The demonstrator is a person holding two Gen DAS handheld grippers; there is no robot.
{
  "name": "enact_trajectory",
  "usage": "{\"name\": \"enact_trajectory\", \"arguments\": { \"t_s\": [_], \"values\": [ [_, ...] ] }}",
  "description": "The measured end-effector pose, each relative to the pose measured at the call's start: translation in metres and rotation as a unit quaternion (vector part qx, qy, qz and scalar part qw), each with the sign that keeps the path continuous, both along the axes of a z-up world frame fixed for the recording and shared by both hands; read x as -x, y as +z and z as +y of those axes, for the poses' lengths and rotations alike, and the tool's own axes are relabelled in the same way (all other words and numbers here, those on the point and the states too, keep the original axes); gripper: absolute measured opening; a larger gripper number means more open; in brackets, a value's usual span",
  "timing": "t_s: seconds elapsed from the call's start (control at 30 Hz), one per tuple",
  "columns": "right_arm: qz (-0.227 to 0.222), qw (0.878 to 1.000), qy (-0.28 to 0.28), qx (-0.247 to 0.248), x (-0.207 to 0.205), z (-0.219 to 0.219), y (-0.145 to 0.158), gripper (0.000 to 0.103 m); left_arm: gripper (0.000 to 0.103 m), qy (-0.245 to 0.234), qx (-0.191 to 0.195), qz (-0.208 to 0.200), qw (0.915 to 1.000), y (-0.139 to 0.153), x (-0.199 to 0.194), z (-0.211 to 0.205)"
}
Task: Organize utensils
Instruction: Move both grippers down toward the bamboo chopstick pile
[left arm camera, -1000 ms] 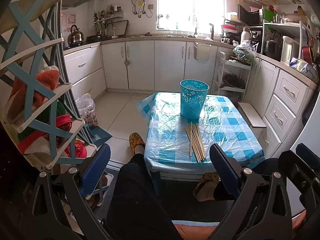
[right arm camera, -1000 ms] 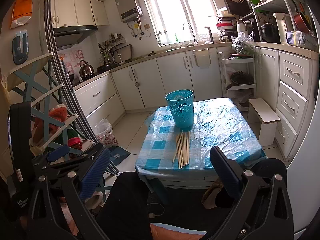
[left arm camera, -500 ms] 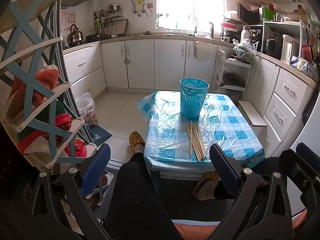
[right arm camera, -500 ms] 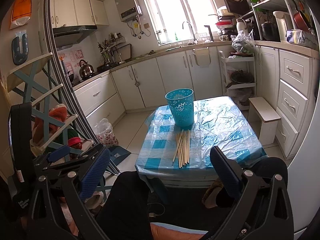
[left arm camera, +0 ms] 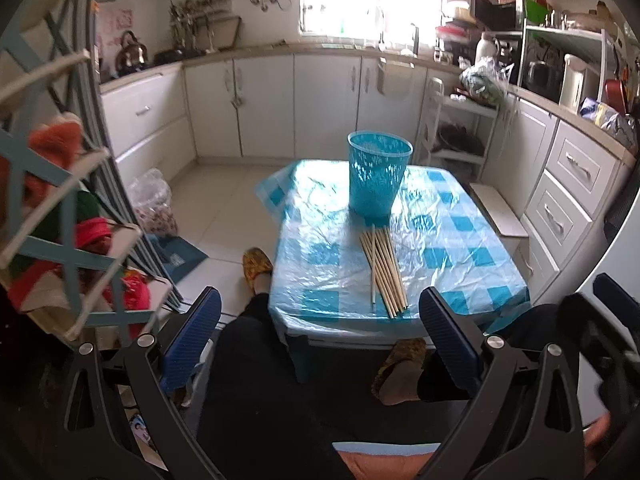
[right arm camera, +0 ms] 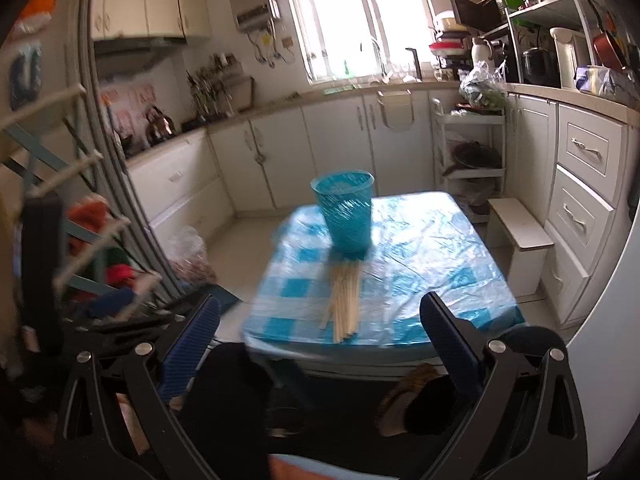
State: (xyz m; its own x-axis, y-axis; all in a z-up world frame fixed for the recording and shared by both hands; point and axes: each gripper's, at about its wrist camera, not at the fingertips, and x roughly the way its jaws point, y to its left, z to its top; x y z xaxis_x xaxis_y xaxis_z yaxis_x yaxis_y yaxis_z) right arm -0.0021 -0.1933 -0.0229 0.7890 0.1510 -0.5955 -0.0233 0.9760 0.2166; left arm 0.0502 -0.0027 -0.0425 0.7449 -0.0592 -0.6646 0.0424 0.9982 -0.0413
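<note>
Low table (left arm camera: 460, 240) under a blue-checked plastic cloth, in a white kitchen. Bundle of wooden chopsticks (left arm camera: 383, 270) flat on the cloth, roughly parallel, one stick crossing the rest, far ends just short of a blue mesh basket (left arm camera: 379, 178) standing upright toward the table's far side. Left gripper (left arm camera: 320, 346) held back from the near edge, above a seated person's dark trousered legs, blue pads spread wide, nothing between them. Right gripper (right arm camera: 318, 350) likewise short of the table, spread wide and empty; its view smeared by motion blur, chopsticks (right arm camera: 345, 300) and basket (right arm camera: 345, 212) soft-edged. Patterned slippers (left arm camera: 256, 266) on the feet at the table's near corners.
</note>
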Motion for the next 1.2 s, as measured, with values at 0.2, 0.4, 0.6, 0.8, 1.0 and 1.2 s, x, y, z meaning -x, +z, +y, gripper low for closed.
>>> {"name": "enact_trajectory", "arguments": {
  "t_s": [0.2,0.4,0.6,0.8,1.0,1.2],
  "values": [
    [0.091,0.996,-0.011,0.01,-0.069,-0.022,-0.067,0.096,0.095,0.003,-0.032,0.032,0.999,-0.033,-0.054,-0.005],
    [0.107,0.994,-0.008,0.028,-0.157,-0.031,-0.116,0.063,0.095,-0.011,-0.005,0.082,0.9966,-0.068,-0.113,-0.022],
    [0.145,0.989,-0.003,0.02,-0.236,-0.032,-0.16,0.043,0.095,-0.012,0.014,0.109,0.9938,-0.099,-0.175,-0.037],
    [0.171,0.985,0.013,0.011,-0.268,-0.016,-0.187,0.037,0.095,-0.009,0.015,0.136,0.9905,-0.124,-0.215,-0.04],
    [0.153,0.986,0.031,0.065,-0.285,-0.024,-0.182,0.03,0.095,-0.006,0.031,0.16,0.9867,-0.147,-0.247,-0.045],
    [0.154,0.975,0.095,0.131,-0.297,-0.033,-0.178,0.013,0.095,-0.031,-0.004,0.152,0.988,-0.166,-0.279,-0.074]
  ]
}}
